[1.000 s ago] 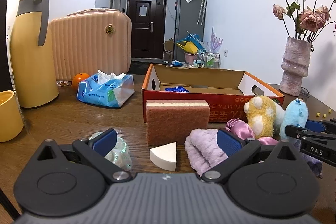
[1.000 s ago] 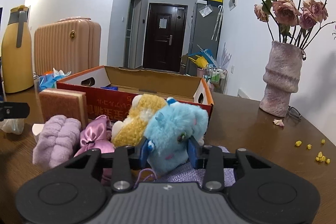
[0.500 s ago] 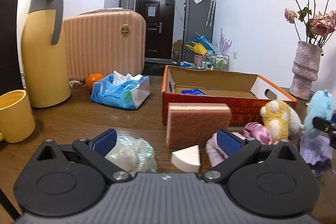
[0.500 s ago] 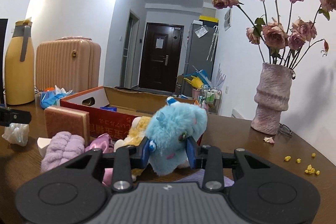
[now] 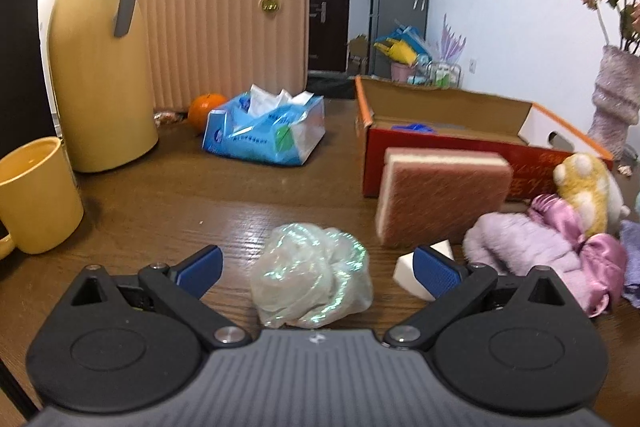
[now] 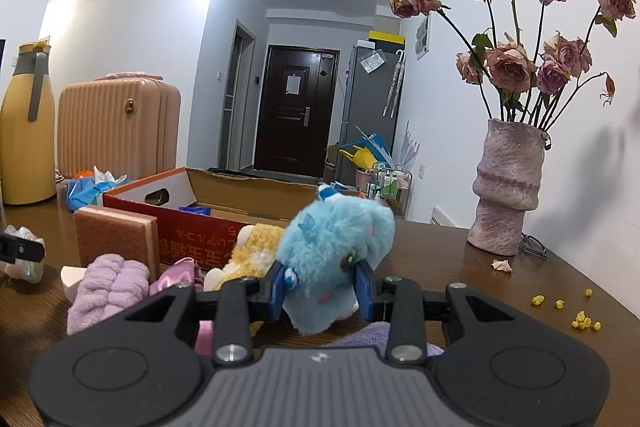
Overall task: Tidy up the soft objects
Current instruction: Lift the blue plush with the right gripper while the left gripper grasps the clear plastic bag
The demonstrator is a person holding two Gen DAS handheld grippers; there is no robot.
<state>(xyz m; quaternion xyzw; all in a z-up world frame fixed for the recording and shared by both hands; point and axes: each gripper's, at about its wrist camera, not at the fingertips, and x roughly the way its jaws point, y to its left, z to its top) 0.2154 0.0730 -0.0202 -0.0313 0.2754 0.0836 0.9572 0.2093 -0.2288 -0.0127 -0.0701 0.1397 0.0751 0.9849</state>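
Note:
My left gripper (image 5: pixel 318 271) is open, and a crumpled iridescent ball (image 5: pixel 312 275) lies on the wooden table between its fingers, untouched by the pads. To its right lie a white wedge sponge (image 5: pixel 404 267), a brown sponge block (image 5: pixel 440 195), a purple fluffy cloth (image 5: pixel 520 247), a pink satin scrunchie (image 5: pixel 580 239) and a yellow plush (image 5: pixel 584 187). My right gripper (image 6: pixel 322 285) is shut on a blue plush (image 6: pixel 336 251), held above that pile in front of the red cardboard box (image 6: pixel 192 227).
A yellow thermos (image 5: pixel 100 67), yellow mug (image 5: pixel 36 195), tissue pack (image 5: pixel 264 131), orange (image 5: pixel 204 109) and peach suitcase (image 5: pixel 224 35) stand at the left and back. A vase of dried roses (image 6: pixel 508 187), glasses (image 6: pixel 532 247) and yellow crumbs (image 6: pixel 580 319) are at the right.
My left gripper has shifted left, so the iridescent ball now sits between its fingers instead of the white wedge. The right gripper has lifted the blue plush off the pile.

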